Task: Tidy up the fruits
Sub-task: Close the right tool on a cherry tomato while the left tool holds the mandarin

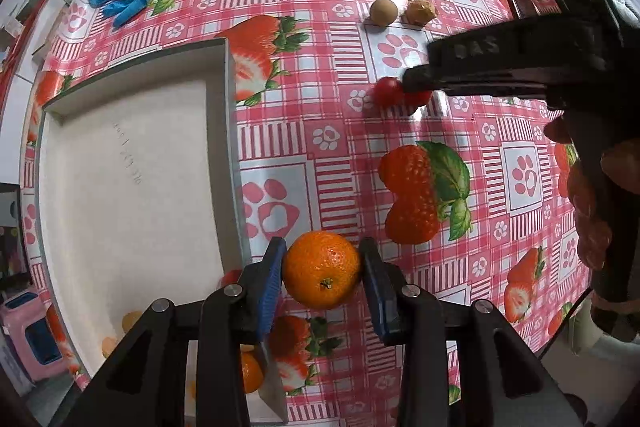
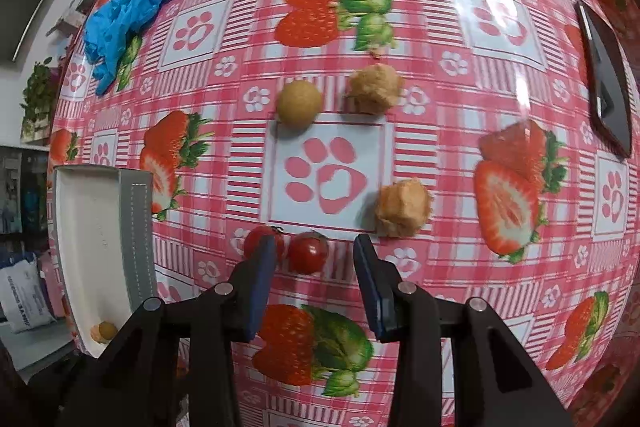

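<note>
We see the left gripper (image 1: 322, 281) pointing straight down, its jaws clamped on a round orange mandarin (image 1: 321, 269) that fills the gap between the blue pads (image 1: 269, 283). The fruit hangs above the pink checked oilcloth surface (image 1: 320, 155) printed with strawberries and paw marks. Just left of these jaws lies the shallow white cardboard tray (image 1: 132, 179); small yellowish and orange fruits show at its near end, partly hidden behind the gripper.

The right gripper (image 2: 316, 277) points steeply down over the same surface, with no earlier frame to compare. Its jaws stand at a moderate width, the pads touching nothing we can make out. A small red cherry tomato (image 2: 308, 253) lies between them, just ahead of the tips, apart from the right pad. A second cherry tomato (image 2: 262, 243) sits half behind the left pad. Ahead of the jaws and slightly right rests a pale brown peeled lump (image 2: 404, 207). Further ahead lie a smooth tan round fruit (image 2: 300, 103) and another rough brown lump (image 2: 375, 89). Far ahead to the left lie crumpled blue gloves (image 2: 132, 11).

In the left wrist view, a person's hand (image 1: 592, 195) grips the right gripper's black handle.
</note>
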Tool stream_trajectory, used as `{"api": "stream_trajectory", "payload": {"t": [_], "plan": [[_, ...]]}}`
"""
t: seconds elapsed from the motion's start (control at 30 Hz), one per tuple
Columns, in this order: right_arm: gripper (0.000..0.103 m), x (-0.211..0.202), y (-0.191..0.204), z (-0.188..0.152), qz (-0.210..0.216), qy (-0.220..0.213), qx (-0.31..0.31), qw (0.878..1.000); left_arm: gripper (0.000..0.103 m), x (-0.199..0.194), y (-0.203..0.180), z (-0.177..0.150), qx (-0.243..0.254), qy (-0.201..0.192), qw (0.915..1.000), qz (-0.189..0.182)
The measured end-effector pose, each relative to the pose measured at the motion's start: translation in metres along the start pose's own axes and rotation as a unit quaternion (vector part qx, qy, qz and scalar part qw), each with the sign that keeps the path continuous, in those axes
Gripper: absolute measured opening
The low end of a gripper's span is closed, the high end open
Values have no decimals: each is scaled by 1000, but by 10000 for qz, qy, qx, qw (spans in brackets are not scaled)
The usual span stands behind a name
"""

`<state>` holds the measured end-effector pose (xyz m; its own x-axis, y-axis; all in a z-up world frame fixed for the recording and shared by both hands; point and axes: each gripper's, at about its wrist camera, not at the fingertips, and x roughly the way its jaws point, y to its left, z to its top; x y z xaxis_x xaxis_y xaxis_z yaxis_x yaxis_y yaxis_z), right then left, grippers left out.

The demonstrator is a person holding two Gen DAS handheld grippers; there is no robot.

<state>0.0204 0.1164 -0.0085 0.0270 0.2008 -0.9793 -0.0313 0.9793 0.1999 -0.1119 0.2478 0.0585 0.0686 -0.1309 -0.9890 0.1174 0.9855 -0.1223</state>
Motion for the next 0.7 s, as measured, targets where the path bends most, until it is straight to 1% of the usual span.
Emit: {"api": "stream_trajectory", "payload": {"t": [0.07,0.23,0.33,0.5,0.53,0.57,0.6,0.7], "plan": [[43,4,-3,-3,65,-15,-8,10000,39,-3,5,-5,-24,-17,10000,-3],[44,-1,5,-3,60,-2,-87,9999,39,-5,11,-11,-61,-30,10000,-10],[44,6,6,-5,87,20,-141,9999,39,0,3,-7,-62,-29,10000,1],[43,12,18,1,201,-42,-143,9997,39,-6,2,-12,-80,-55,10000,2],[37,15,21,4,223,-38,-150,9996,39,-4,-2,-11,-87,-53,9999,10],[27,16,24,5,236,-47,-168,9996,39,-4,-1,-12,-100,-53,9999,22],[22,13,21,3,211,-52,-184,9996,39,-2,-5,-9,-106,-45,9999,22],[22,11,17,-3,241,-29,-118,9996,39,-4,-3,-11,-159,-57,9999,15]]}}
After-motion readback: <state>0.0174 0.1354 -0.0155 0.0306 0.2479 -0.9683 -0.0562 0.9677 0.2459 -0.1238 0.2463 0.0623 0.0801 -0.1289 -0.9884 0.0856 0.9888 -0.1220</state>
